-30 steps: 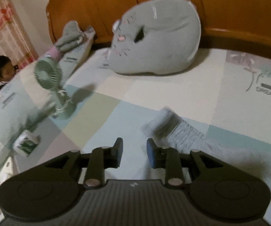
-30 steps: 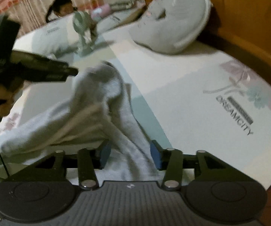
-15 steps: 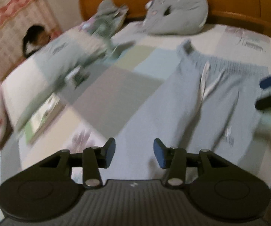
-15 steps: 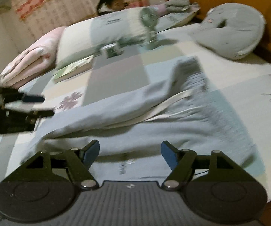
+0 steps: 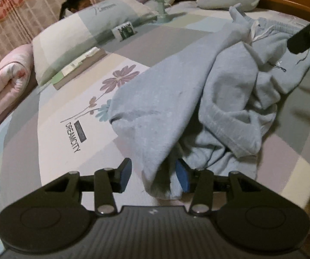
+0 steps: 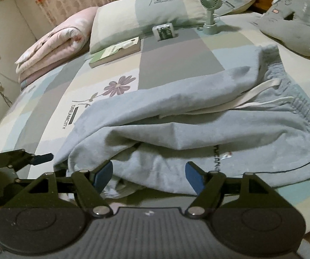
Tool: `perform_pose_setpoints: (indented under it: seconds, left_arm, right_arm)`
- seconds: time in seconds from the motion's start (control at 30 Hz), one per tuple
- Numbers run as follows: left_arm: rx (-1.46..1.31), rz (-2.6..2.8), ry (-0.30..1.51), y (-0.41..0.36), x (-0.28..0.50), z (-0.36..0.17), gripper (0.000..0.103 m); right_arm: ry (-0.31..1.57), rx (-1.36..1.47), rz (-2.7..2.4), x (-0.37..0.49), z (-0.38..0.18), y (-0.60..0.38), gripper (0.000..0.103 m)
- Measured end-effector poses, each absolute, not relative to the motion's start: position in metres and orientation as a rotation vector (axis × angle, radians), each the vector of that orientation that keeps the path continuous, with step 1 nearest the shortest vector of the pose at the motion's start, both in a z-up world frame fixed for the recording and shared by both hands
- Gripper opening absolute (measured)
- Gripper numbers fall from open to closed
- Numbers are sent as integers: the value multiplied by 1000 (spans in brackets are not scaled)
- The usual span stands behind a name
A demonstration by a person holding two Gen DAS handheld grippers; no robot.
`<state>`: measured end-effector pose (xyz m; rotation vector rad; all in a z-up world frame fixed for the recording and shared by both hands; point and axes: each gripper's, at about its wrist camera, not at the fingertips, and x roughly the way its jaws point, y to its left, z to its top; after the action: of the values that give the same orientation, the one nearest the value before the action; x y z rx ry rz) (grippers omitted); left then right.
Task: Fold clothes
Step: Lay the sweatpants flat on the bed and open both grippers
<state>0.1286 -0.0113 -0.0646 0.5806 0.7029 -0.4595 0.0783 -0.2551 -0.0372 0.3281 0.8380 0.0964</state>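
Observation:
Light blue-grey sweatpants (image 5: 176,90) with a white drawstring (image 6: 260,90) lie rumpled and partly doubled over on the patchwork bedsheet (image 5: 73,99). My left gripper (image 5: 153,176) is open at the bed's near edge. A trouser leg end hangs between its jaws, against the right pad and apart from the left one. My right gripper (image 6: 149,176) stands wide open over the sweatpants' (image 6: 198,129) near folded edge, its pads clear of the cloth. Each gripper also shows in the other's view: right gripper (image 5: 306,36), left gripper (image 6: 23,160).
Behind the sweatpants are a green desk fan (image 6: 211,2), a small box (image 6: 165,31), a book (image 6: 116,50), a large pillow (image 6: 146,19) and a folded pink quilt (image 6: 53,45). A grey plush cushion (image 6: 295,26) lies by the wooden headboard (image 5: 284,0). A person (image 5: 77,2) sits beyond the pillow.
Both grippers have drawn back from the headboard end to the bed's near edge. The right jaws let go of the cloth and spread wide. A trouser leg end now lies between the left jaws.

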Motion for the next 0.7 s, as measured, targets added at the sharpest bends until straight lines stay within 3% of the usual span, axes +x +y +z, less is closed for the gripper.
perform_pose_setpoints:
  seconds: [0.17,0.27,0.3,0.37,0.4,0.7]
  left_arm:
    - [501,-429,644,-3,141,-62,47]
    - [457,-421,641,0,150,-60,39]
    - [454,-425,640,1,152,-60,35]
    - [459,-428,632,1,157,-59,7]
    - [453,-423,628,1,159,-58,5]
    - [437,-379,603,9,217,-27,3]
  right_arm:
    - [838,320,88,75,-35,-248,79]
    - [848,313,83,77,-38,-246,79]
    - [852,313,84,79,-39,-245,79]
    - [856,313,87,82,-41,-244,79]
    - [855,314,89,83,-41,-243,79]
    - [827,310,84,94,-38,-255,79]
